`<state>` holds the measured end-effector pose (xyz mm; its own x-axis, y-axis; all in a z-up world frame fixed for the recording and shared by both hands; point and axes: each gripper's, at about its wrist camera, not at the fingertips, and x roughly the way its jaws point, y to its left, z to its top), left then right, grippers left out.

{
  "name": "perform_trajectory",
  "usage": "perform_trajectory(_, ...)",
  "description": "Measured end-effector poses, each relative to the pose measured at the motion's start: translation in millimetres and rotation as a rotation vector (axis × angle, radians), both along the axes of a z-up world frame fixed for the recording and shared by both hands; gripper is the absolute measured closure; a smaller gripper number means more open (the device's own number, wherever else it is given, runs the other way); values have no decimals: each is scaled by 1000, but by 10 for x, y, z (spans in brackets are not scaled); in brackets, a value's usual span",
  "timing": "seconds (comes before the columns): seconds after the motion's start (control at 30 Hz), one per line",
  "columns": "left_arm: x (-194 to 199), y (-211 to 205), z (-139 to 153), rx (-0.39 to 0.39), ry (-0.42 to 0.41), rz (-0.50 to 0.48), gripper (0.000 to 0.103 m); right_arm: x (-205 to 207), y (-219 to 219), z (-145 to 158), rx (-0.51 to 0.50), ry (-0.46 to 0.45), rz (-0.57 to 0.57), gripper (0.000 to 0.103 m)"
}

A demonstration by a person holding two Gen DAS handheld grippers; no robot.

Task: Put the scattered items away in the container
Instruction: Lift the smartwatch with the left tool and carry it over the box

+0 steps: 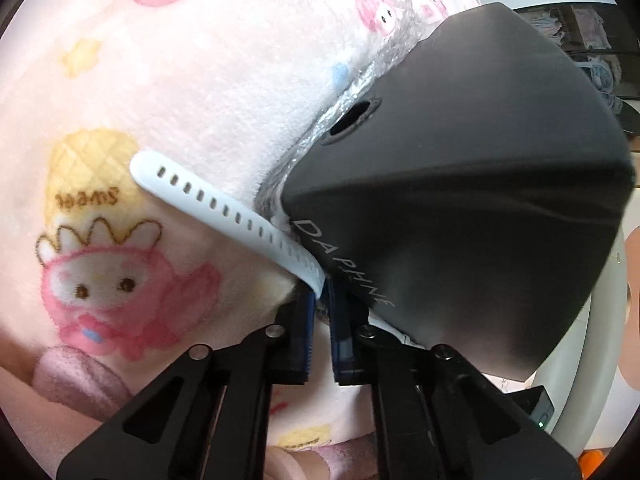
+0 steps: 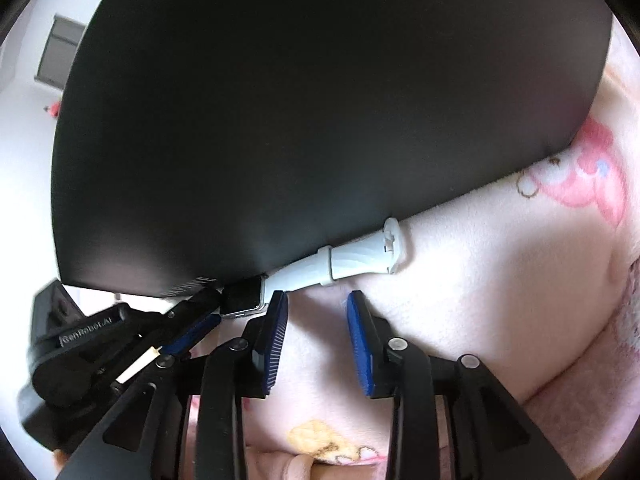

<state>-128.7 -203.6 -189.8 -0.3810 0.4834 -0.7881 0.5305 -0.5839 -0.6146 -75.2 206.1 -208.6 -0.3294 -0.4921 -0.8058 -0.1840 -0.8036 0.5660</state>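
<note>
A smartwatch with a white strap [image 1: 224,208] lies on the pink cartoon blanket against a black box [image 1: 460,200] marked DAPHNE. My left gripper [image 1: 322,300] is shut on the strap close to the box's lower edge. In the right wrist view the watch's dark face [image 2: 240,298] and its buckle end [image 2: 360,258] lie under the edge of the black box [image 2: 280,120]. My right gripper [image 2: 316,308] is open and empty, just in front of the strap. The left gripper [image 2: 200,316] shows there at the lower left, by the watch face.
The pink fleece blanket [image 1: 180,80] covers the surface, with folds at the right in the right wrist view [image 2: 520,280]. Clear plastic wrap [image 1: 360,80] lies along the box's far edge. A white appliance [image 1: 600,340] stands to the right of the box.
</note>
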Motion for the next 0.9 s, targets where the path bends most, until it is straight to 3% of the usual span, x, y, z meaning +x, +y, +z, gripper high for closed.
perform_trajectory(0.17, -57, 168, -42, -15, 1, -20, 98, -11, 36, -60, -54, 13, -29, 62)
perform_trajectory(0.33, -158, 431, -80, -50, 10, -36, 98, -44, -25, -134, -14, 42, -43, 61)
perform_trajectory(0.37, -164, 468, -63, -63, 17, -43, 98, -43, -67, -120, 18, 58, -22, 62)
perform_trajectory(0.5, -165, 591, 30, -87, 51, -76, 98, -18, -179, 7, 104, 129, 44, 89)
perform_trajectory(0.8, -147, 1017, 401, -185, 157, -174, 98, 166, -262, 502, 222, 292, 118, 97)
perform_trajectory(0.9, -118, 1107, 543, -193, 186, -182, 98, 369, -47, 601, 228, 340, 128, 98)
